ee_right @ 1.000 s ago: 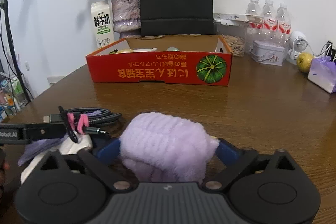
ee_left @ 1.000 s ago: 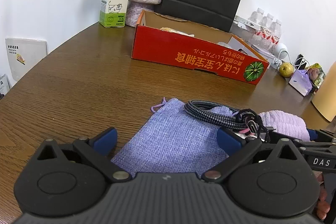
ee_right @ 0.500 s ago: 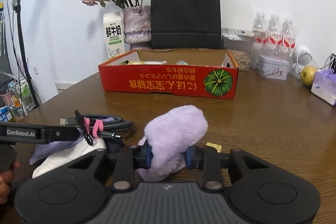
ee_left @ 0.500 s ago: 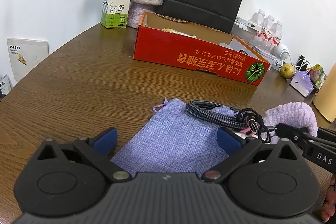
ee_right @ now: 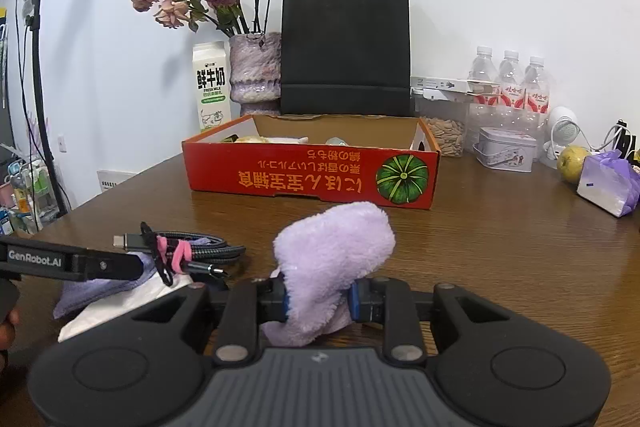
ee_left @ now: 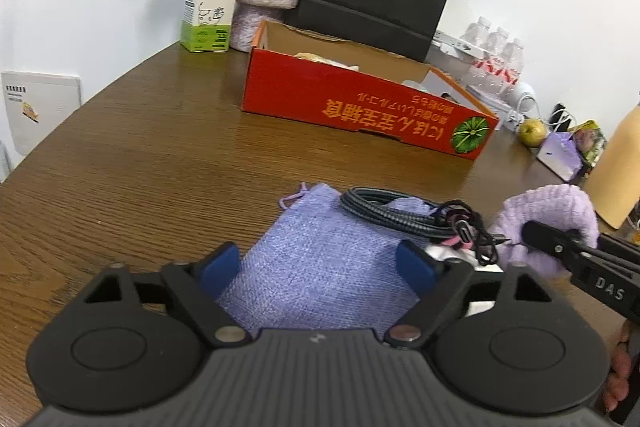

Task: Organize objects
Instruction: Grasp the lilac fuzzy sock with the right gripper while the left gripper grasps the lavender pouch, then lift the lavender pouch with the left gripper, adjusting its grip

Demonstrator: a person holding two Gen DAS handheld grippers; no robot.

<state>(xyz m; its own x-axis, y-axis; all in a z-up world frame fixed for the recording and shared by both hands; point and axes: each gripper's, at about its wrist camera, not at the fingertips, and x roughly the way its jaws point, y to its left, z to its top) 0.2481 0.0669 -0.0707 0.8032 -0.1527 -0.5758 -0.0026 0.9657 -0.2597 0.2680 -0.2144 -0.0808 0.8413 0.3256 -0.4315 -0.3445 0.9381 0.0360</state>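
- The round brown wooden table (ee_right: 520, 267) carries everything; its near edge holds the loose items not yet sorted.
- The shallow red cardboard box with a green pumpkin print (ee_right: 312, 179) stands open toward the far side of the table, well apart from both grippers. A few pale items already lie inside, too small to identify. I judge this box to be where things are being collected, so the job looks partly done.
- The flat lilac woven drawstring pouch (ee_left: 320, 259) lies on the table between the left gripper's blue pads, with nothing lifted yet.
- The fluffy lavender rolled towel (ee_right: 332, 259) is pinched at its lower part by the right gripper (ee_right: 316, 301), whose jaws are clamped tight against it; its upper end bulges free above the pads. It sits near the table's front, short of the box, and looks ready to be carried there.
- The left gripper (ee_left: 318, 269) has its jaws closing around the pouch, though the pads do not appear to press on the cloth yet.
- The coiled grey braided charging cable with pink ties (ee_left: 400, 215) rests across the pouch's far corner, just beside the towel, untouched.
- A white sheet of paper or tissue (ee_right: 120, 307) shows under the pouch and cable.
- Left to do, by my reading: towel, pouch and cable.
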